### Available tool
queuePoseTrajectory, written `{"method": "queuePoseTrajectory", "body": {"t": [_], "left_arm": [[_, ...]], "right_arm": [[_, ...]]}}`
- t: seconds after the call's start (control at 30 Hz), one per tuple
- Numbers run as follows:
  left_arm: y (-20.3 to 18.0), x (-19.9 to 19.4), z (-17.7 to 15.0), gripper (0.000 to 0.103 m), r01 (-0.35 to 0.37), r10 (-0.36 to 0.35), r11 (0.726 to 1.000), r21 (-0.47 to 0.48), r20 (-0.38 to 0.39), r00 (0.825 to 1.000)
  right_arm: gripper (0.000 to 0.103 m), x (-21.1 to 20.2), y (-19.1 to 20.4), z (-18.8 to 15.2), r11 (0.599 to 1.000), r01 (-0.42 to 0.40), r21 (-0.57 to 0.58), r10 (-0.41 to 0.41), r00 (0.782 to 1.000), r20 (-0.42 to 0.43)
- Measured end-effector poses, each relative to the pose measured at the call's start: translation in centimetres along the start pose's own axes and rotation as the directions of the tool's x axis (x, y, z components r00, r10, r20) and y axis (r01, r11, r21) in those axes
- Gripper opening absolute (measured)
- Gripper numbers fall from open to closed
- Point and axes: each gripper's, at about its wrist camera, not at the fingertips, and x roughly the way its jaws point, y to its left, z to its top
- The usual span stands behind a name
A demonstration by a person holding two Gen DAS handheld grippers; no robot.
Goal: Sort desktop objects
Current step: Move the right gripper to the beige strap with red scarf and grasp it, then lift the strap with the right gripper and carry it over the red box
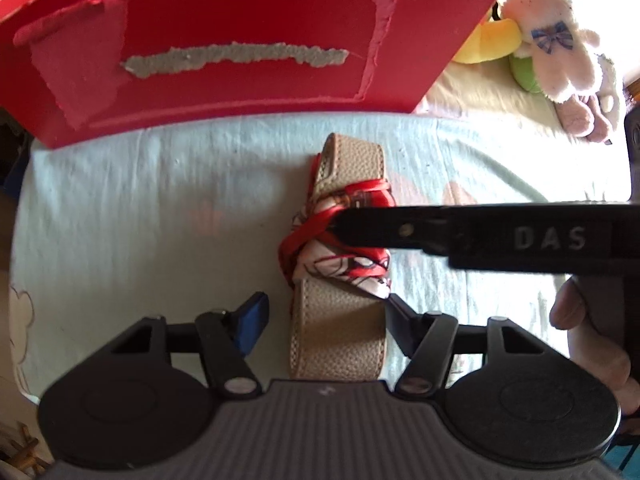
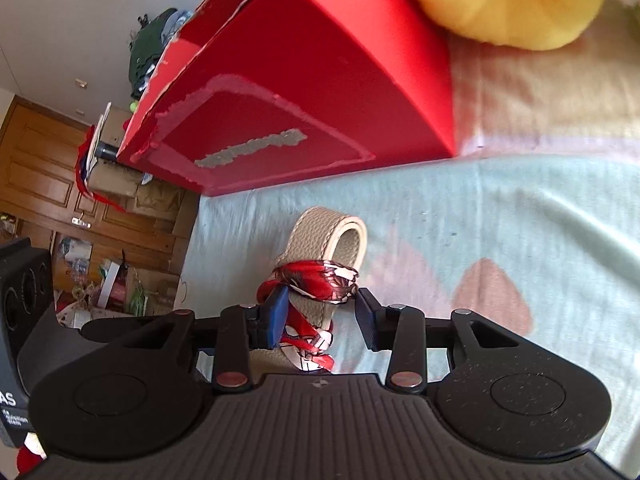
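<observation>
Two grippers met over a beige leather strap (image 1: pixel 340 320) wrapped in a red-and-white scarf (image 1: pixel 340 248), which lay on a pale green cloth (image 1: pixel 160 220) in front of a red cardboard box (image 1: pixel 240 40). Only the left wrist view caught a white plush rabbit (image 1: pixel 556 48) with a plaid bow at the far right, and the right gripper (image 1: pixel 344 224) reaching in from the right to touch the scarf's knot. Only the right wrist view showed wooden cabinets (image 2: pixel 40 168) and room clutter at far left, and a yellow plush toy (image 2: pixel 500 4) close up behind the box. The left gripper (image 1: pixel 324 316) stood wide apart around the strap's near end, its right finger just beside the leather, gripping nothing. The right gripper (image 2: pixel 320 316) was also spread; its blue-padded left finger (image 2: pixel 276 316) touched the scarf, and its right finger stood clear.
</observation>
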Motion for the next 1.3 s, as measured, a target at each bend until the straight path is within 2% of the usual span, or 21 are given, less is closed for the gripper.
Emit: {"method": "queuePoseTrajectory", "body": {"t": [0.07, 0.13, 0.17, 0.3, 0.4, 0.6, 0.73, 0.87, 0.97, 1.13, 1.2, 1.3], "left_arm": [[-0.2, 0.1, 0.0, 0.063, -0.024, 0.024, 1.0, 0.015, 0.005, 1.0], [-0.5, 0.1, -0.1, 0.057, -0.05, 0.05, 0.998, 0.028, 0.014, 0.999], [-0.6, 0.1, -0.1, 0.048, -0.055, 0.055, 0.998, 0.038, 0.016, 0.998], [-1.4, 0.2, -0.2, 0.048, -0.088, 0.087, 0.993, 0.074, 0.012, 0.996], [-2.4, -0.1, -0.3, 0.047, -0.095, 0.095, 0.988, 0.118, 0.012, 0.995], [-6.6, -0.7, 0.5, 0.047, -0.061, 0.056, 0.966, 0.25, 0.024, 0.998], [-10.5, -1.8, 2.1, 0.047, -0.026, 0.005, 0.939, 0.343, 0.061, 0.998], [-13.4, -4.1, 3.6, 0.047, 0.005, -0.061, 0.91, 0.415, 0.122, 0.991], [-14.9, -6.9, 5.2, 0.047, -0.012, -0.091, 0.886, 0.464, 0.2, 0.976], [-14.5, -12.2, 9.3, 0.047, -0.063, -0.116, 0.873, 0.483, 0.332, 0.936], [-13.6, -14.9, 10.8, 0.047, -0.094, -0.111, 0.875, 0.474, 0.385, 0.916], [-11.6, -18.6, 13.0, 0.047, -0.17, -0.078, 0.873, 0.457, 0.476, 0.876]], "right_arm": [[0.041, 0.5, 0.6, 0.2, 1.0, -0.001, -0.015, 0.001, 1.0, -0.008], [0.035, 0.9, 1.1, 0.3, 0.999, -0.005, -0.036, 0.005, 1.0, -0.017], [0.032, 1.0, 1.1, 0.3, 0.999, -0.013, -0.041, 0.012, 1.0, -0.023], [0.026, 0.4, 0.7, 0.5, 0.998, -0.015, -0.055, 0.014, 0.999, -0.03], [0.025, -0.9, -0.1, 0.6, 0.999, -0.02, -0.033, 0.019, 0.999, -0.026], [0.024, -4.5, -2.1, 0.7, 0.999, 0.008, 0.049, -0.009, 1.0, 0.024], [0.023, -8.7, -2.7, 0.5, 0.996, 0.045, 0.077, -0.053, 0.992, 0.115], [0.022, -13.0, -2.3, 1.2, 0.995, 0.063, 0.08, -0.08, 0.971, 0.227], [0.021, -15.7, -0.7, 2.4, 0.996, 0.082, 0.037, -0.09, 0.944, 0.317], [0.021, -18.6, 3.3, 6.5, 0.991, 0.101, -0.089, -0.053, 0.898, 0.437], [0.021, -19.1, 5.4, 8.4, 0.984, 0.098, -0.146, -0.016, 0.879, 0.477], [0.021, -18.9, 8.6, 11.3, 0.971, 0.087, -0.224, 0.044, 0.853, 0.52]]}}
